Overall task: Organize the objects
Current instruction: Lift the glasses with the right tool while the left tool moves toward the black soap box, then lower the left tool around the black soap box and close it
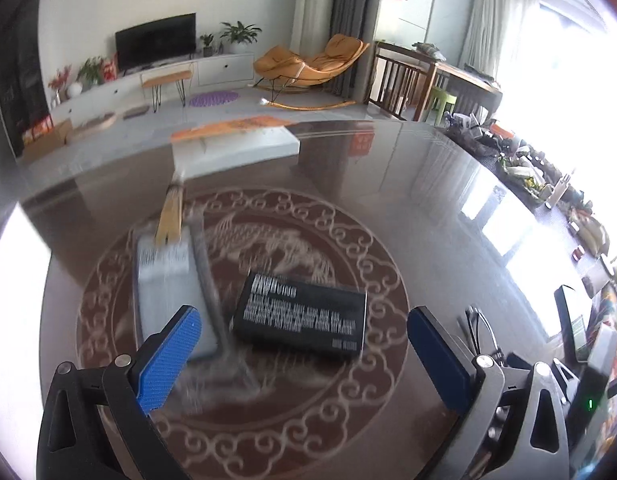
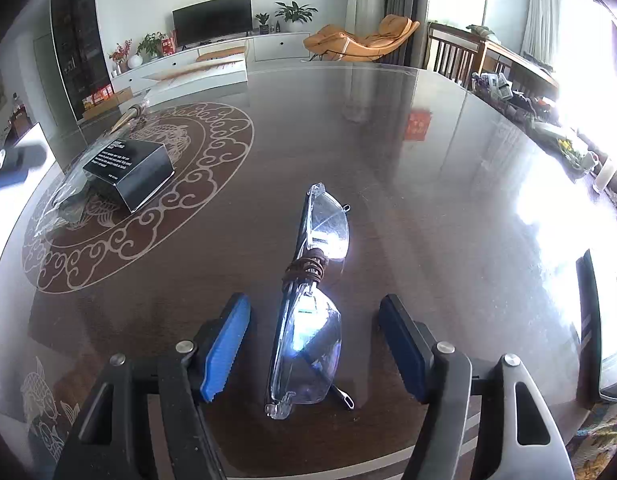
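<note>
Here the right tool [image 2: 314,350] stands apart, its pads clear of the clear safety glasses [image 2: 308,320] lying on the desk [image 2: 428,200] between them. The glasses' long axis runs straight away from the tool, along its pointing line. Farther off to the left sits the black box [image 2: 128,170]. The left tool [image 1: 304,356], also apart and empty, hangs over that box, so it is nearer.

In the left wrist view the pale packet [image 1: 166,284] and brush [image 1: 170,216] are smeared by motion blur, their print unreadable. The box [image 1: 300,314] text is too blurred to read. Glare whitens the clutter [image 2: 568,148] along the surface's far right edge.
</note>
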`<control>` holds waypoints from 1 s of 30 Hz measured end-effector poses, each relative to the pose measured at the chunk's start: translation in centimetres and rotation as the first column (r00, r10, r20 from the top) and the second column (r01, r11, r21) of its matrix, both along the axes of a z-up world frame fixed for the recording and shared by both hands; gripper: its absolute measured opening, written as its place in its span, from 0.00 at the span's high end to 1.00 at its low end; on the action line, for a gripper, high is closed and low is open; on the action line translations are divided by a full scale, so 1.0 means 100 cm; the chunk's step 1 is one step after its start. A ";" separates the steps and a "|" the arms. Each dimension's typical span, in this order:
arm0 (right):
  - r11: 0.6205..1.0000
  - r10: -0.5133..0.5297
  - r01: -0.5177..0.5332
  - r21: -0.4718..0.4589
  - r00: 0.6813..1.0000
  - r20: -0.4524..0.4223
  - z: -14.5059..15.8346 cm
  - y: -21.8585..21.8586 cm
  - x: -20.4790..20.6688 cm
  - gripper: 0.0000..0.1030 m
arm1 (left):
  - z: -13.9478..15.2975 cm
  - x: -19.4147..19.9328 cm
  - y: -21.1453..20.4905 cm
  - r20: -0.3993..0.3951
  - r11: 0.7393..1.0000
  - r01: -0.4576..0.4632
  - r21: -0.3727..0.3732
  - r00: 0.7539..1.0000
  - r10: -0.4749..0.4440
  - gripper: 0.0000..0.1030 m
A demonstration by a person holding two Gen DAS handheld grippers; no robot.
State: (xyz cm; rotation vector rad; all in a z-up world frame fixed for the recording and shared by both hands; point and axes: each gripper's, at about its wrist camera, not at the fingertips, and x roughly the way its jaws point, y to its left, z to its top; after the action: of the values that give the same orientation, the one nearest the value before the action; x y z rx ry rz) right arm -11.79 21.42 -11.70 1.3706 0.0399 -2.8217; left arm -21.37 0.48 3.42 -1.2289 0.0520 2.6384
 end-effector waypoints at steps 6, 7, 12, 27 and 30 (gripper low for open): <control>1.000 -0.002 0.002 -0.003 1.000 0.003 0.000 0.002 0.001 0.32 | -0.027 -0.076 0.038 0.104 0.981 -0.171 -0.088 0.978 0.180 0.00; 1.000 -0.002 0.002 -0.004 1.000 0.003 0.001 0.002 0.000 0.32 | -0.038 -0.080 0.043 0.118 0.973 -0.194 -0.129 0.971 0.209 0.00; 1.000 0.006 -0.006 -0.003 1.000 0.005 0.000 0.001 0.001 0.30 | -0.052 -0.057 0.035 0.114 0.965 -0.205 -0.166 0.968 0.225 0.00; 1.000 0.005 -0.005 -0.004 1.000 0.007 0.000 0.001 0.000 0.27 | -0.050 -0.068 0.019 0.238 0.940 -0.336 -0.064 0.909 0.342 0.00; 1.000 0.005 -0.005 -0.004 1.000 0.007 0.000 0.001 0.000 0.27 | -0.068 -0.074 0.033 0.249 0.926 -0.345 -0.156 0.893 0.375 0.00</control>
State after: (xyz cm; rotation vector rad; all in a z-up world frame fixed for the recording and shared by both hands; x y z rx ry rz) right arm -11.75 21.55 -11.73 1.3777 0.0377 -2.8108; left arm -28.81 3.81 -3.39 -1.7872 -0.0925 2.7631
